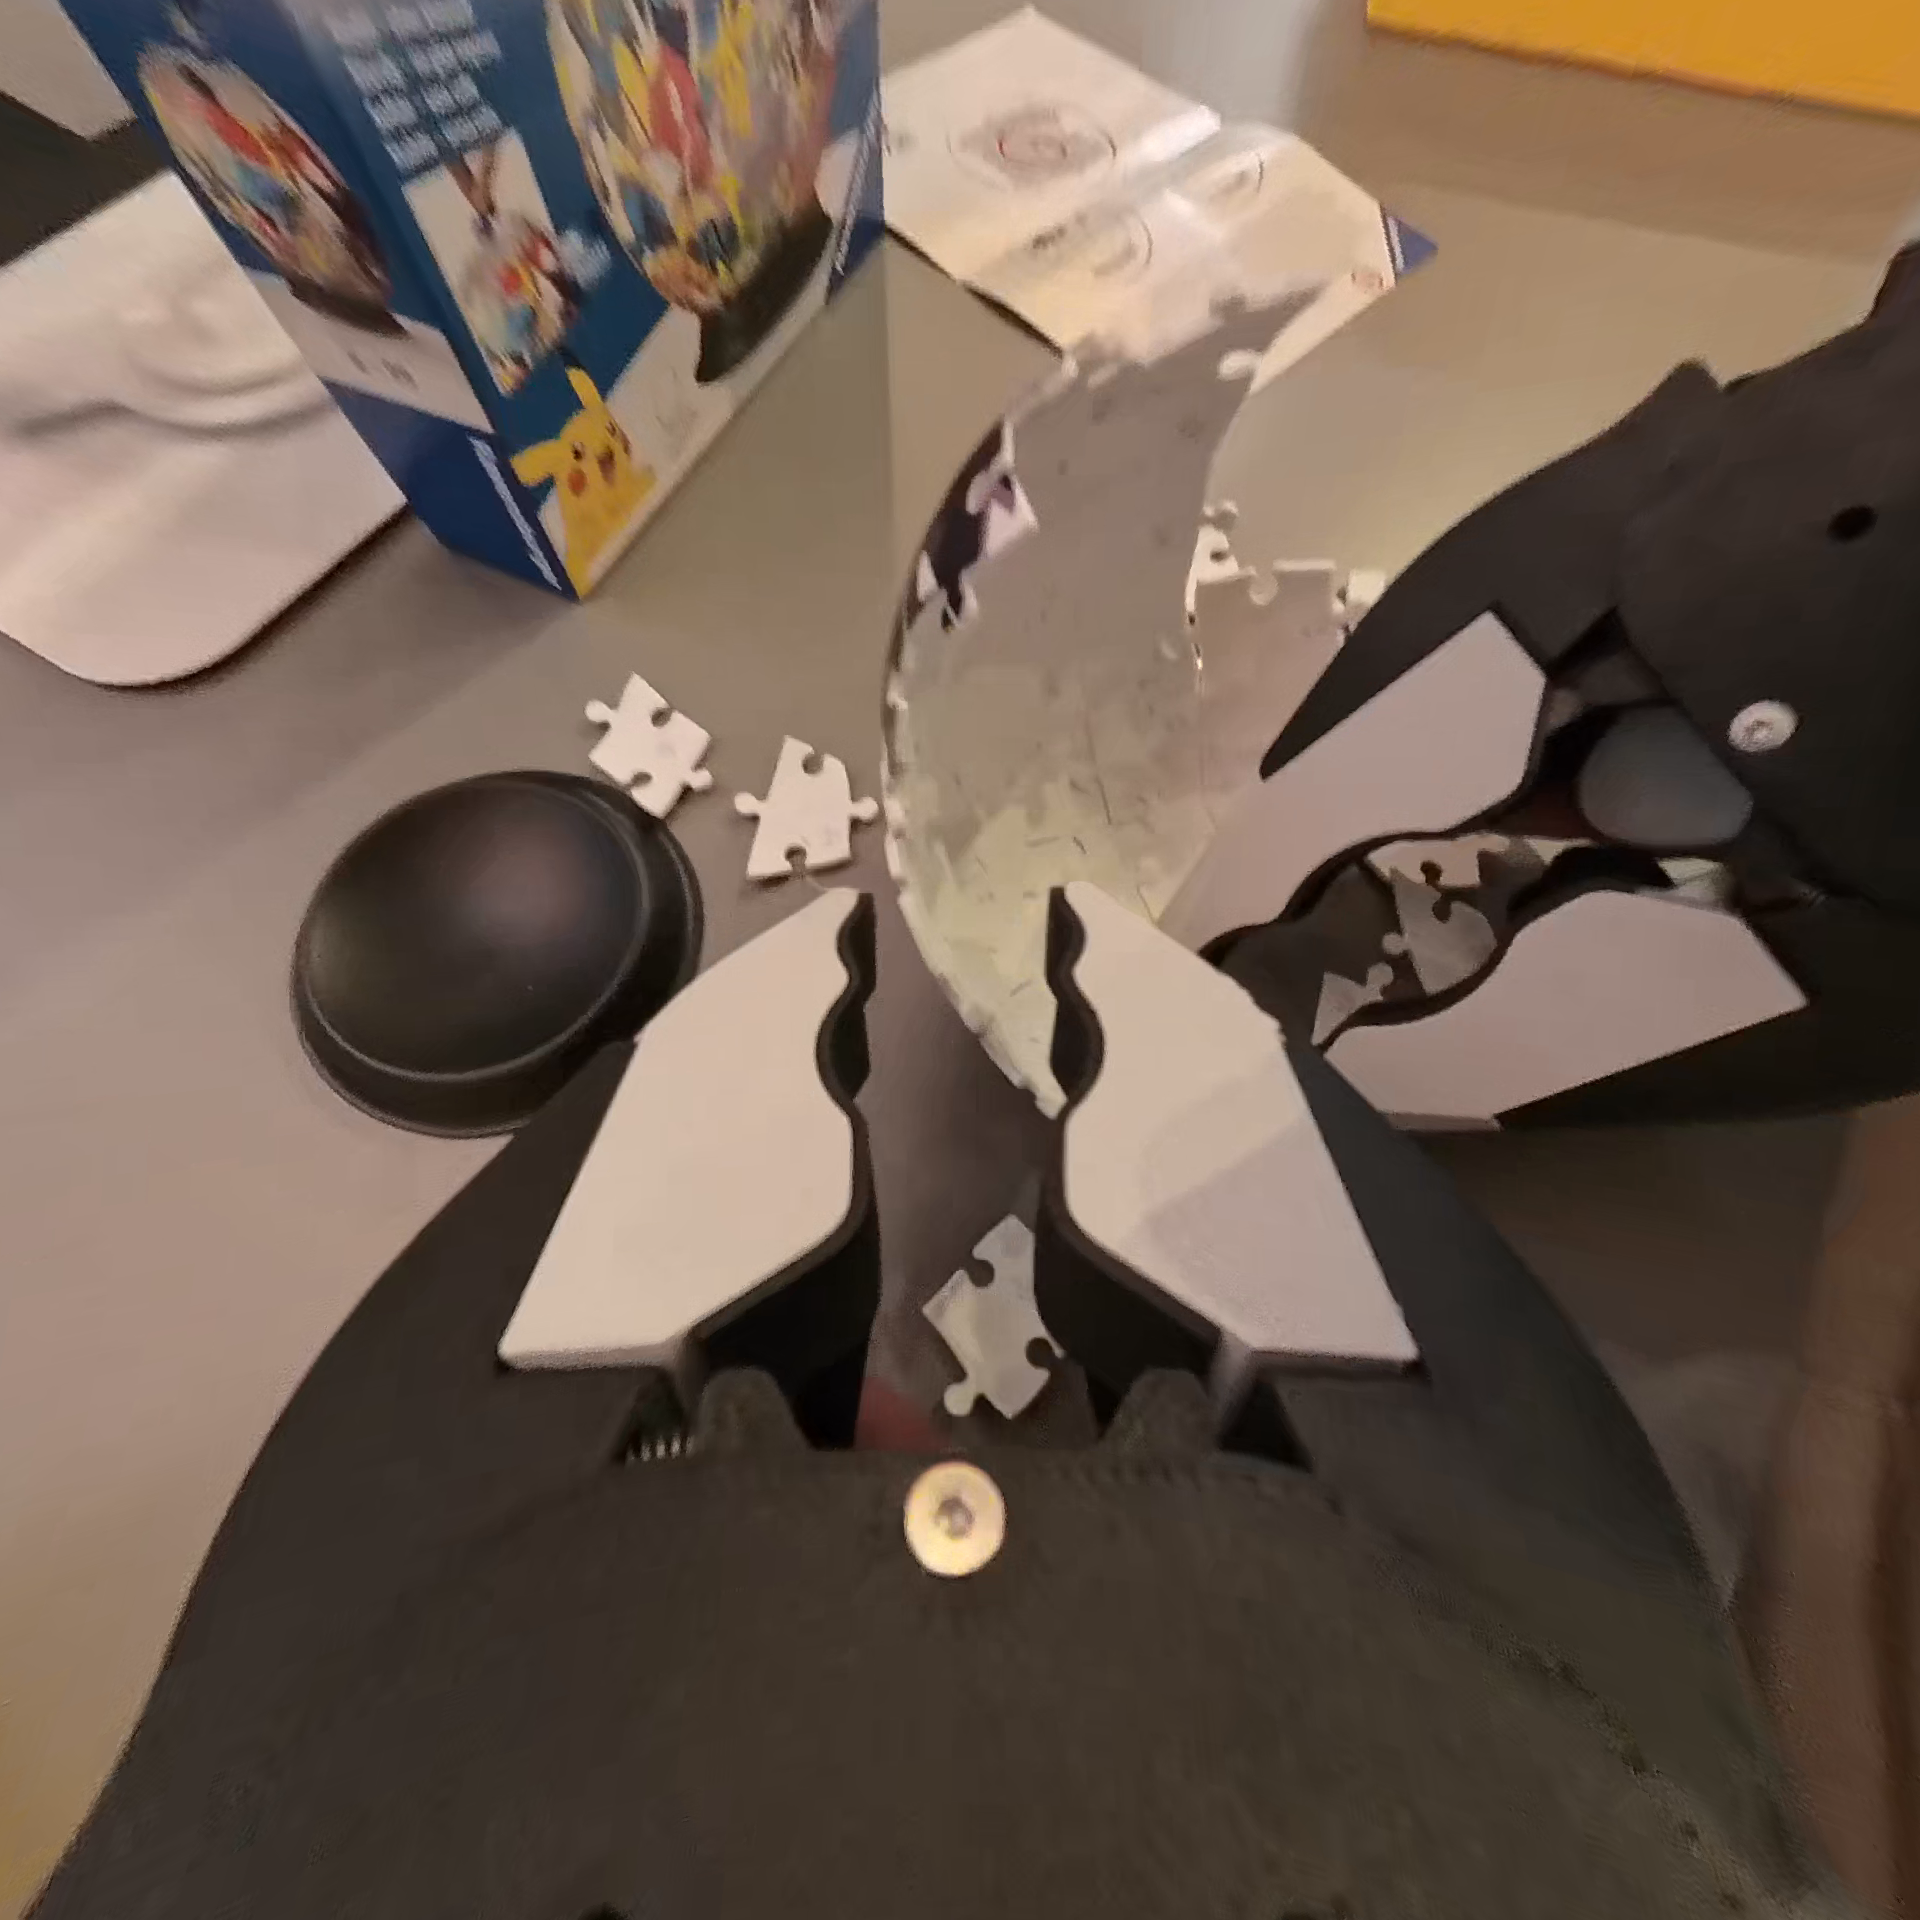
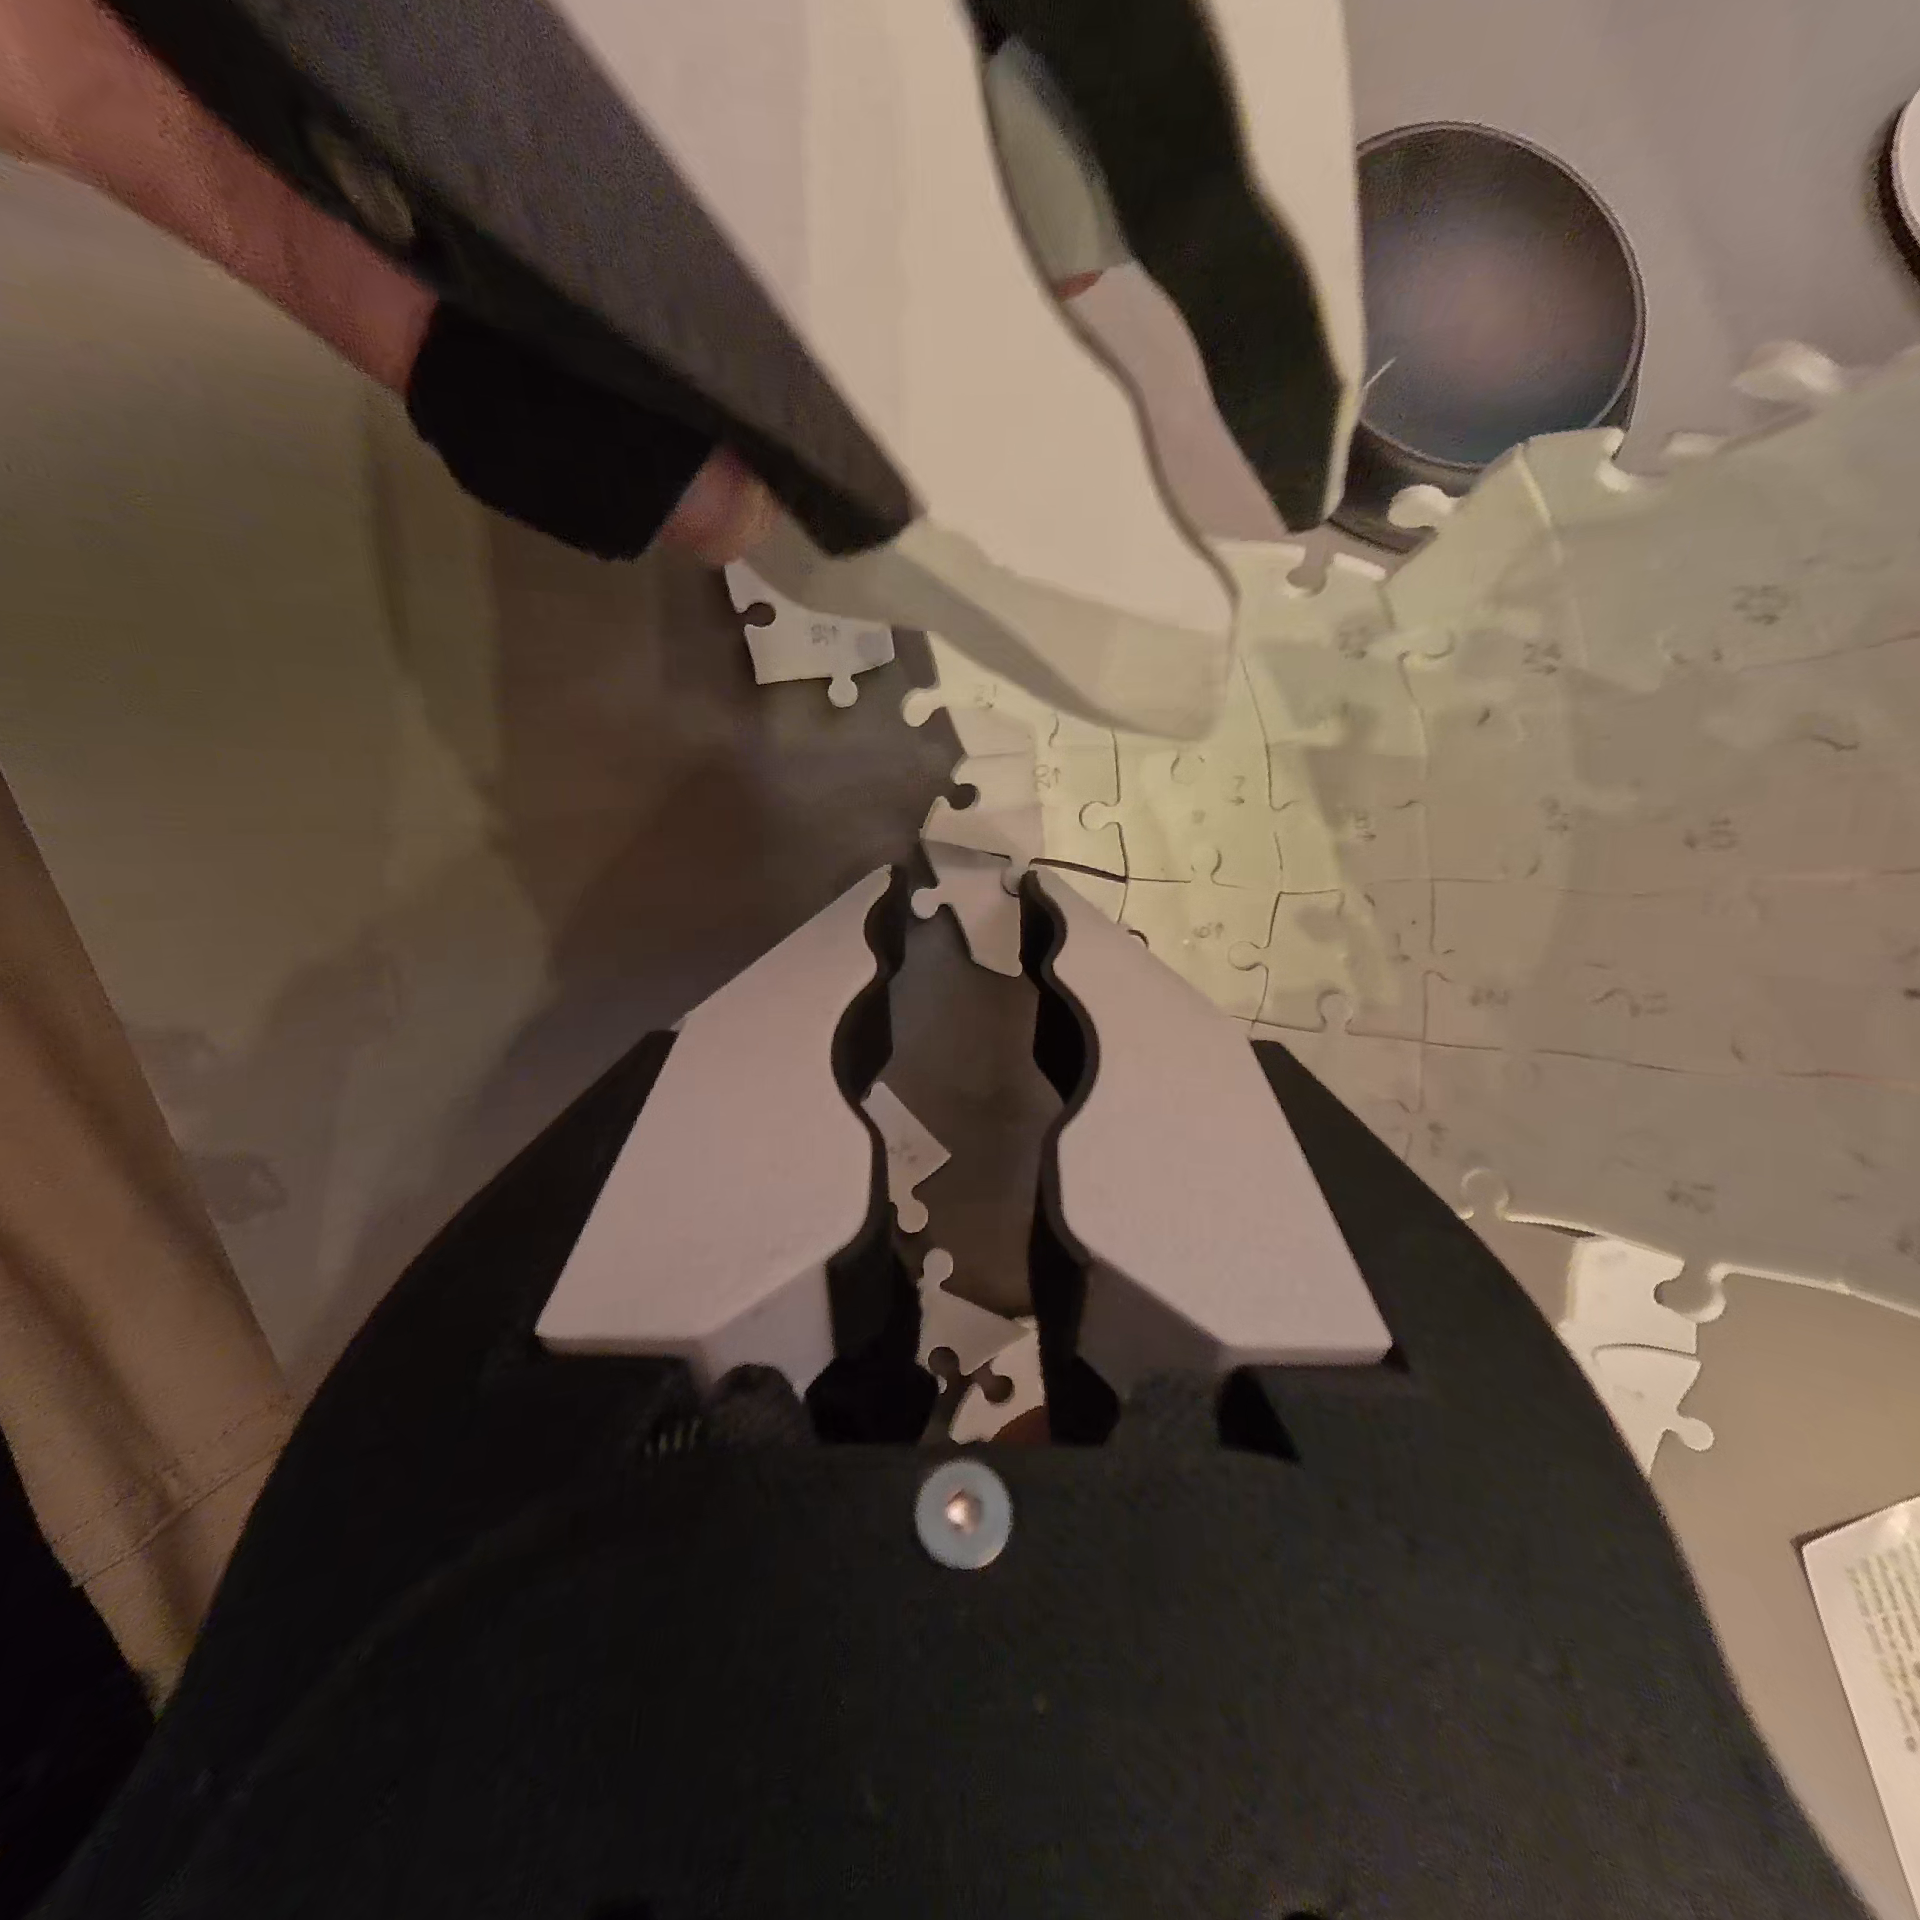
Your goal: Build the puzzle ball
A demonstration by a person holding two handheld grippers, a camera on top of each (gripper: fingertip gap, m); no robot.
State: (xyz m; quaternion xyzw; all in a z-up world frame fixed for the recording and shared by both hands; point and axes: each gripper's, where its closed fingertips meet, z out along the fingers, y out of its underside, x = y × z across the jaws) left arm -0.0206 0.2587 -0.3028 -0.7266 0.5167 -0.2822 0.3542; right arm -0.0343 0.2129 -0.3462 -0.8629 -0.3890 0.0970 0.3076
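Observation:
The part-built puzzle ball (image 1: 1049, 675) is a curved white shell standing on end on the grey table. Its lower end sits between the fingers of my left gripper (image 1: 961, 909), against the right finger. In the right wrist view the shell (image 2: 1558, 883) shows its numbered inside. My right gripper (image 2: 961, 888) is shut on a small white puzzle piece (image 2: 971, 925) held at the shell's edge. It also shows in the left wrist view (image 1: 1247, 852), to the right of the shell. The black round stand (image 1: 488, 935) sits to the left.
Loose white pieces (image 1: 649, 743) (image 1: 805, 810) lie between stand and shell, and one (image 1: 987, 1320) lies under my left gripper. The blue puzzle box (image 1: 468, 260) stands at the back left, an instruction sheet (image 1: 1143, 187) behind the shell, and a white mat (image 1: 156, 468) far left. Spacing between my two grippers at the tips: around 7 cm.

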